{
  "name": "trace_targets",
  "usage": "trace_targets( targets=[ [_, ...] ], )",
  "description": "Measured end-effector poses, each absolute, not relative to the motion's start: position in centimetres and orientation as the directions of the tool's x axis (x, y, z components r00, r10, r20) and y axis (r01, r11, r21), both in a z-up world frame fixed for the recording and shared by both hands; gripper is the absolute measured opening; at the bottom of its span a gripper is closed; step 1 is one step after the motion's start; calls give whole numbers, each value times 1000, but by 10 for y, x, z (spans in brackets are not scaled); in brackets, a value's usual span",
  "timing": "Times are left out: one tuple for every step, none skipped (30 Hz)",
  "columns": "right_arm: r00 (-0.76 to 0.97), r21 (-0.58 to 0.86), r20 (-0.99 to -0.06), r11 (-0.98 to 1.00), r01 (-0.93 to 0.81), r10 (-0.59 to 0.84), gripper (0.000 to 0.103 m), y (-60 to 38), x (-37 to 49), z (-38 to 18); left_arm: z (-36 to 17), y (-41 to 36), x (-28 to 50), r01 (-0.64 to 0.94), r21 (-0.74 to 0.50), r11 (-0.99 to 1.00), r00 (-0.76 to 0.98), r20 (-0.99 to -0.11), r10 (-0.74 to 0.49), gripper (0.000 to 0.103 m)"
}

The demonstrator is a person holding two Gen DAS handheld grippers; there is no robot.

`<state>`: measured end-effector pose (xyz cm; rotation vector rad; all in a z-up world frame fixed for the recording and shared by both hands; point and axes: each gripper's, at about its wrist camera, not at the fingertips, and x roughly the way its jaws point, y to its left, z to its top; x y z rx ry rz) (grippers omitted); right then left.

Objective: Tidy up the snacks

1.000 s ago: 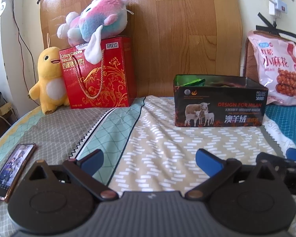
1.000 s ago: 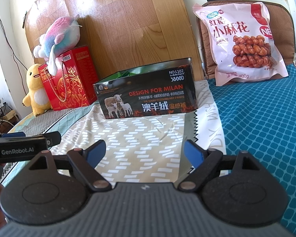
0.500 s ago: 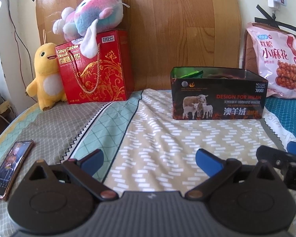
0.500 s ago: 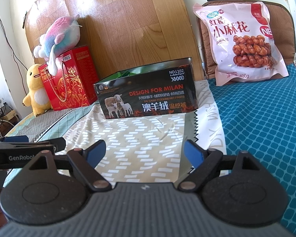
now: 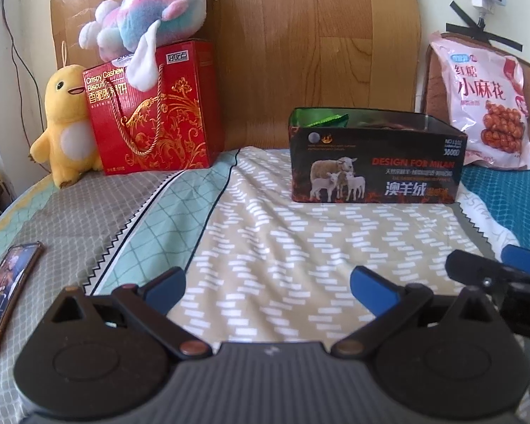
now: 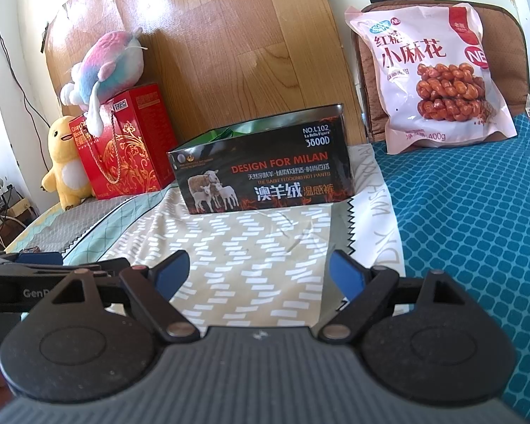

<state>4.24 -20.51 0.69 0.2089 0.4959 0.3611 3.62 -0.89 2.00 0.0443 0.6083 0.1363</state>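
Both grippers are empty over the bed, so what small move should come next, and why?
Probably reach the right gripper forward and to the right toward the pink bag of fried dough twists. Its jaws stand open and empty, that bag leans loose against the brown cushion, and the open black box with sheep pictures already holds a green packet.

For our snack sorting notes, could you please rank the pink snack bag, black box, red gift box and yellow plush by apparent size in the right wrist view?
1. Black box and pink snack bag: alike, unranked.
2. Red gift box, farther back.
3. Yellow plush.
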Motion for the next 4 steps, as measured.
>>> trace_targets(
  targets=[
    [818, 281, -426, 916, -286, 386, 88, -205, 42, 7, 20, -10, 36, -113, 83, 990, 814, -563, 140, 103],
    [818, 282, -426, 916, -286, 386, 88, -205, 42, 7, 21, -10, 36, -108, 82, 991, 815, -563, 136, 103],
    [818, 282, -426, 916, -285, 386, 88, -205, 42, 7, 21, -10, 37, -102, 78, 992, 814, -567, 128, 103],
    [818, 281, -426, 916, -286, 386, 88, -204, 42, 7, 20, -9, 38, -97, 70, 993, 810, -574, 120, 103]
  ],
)
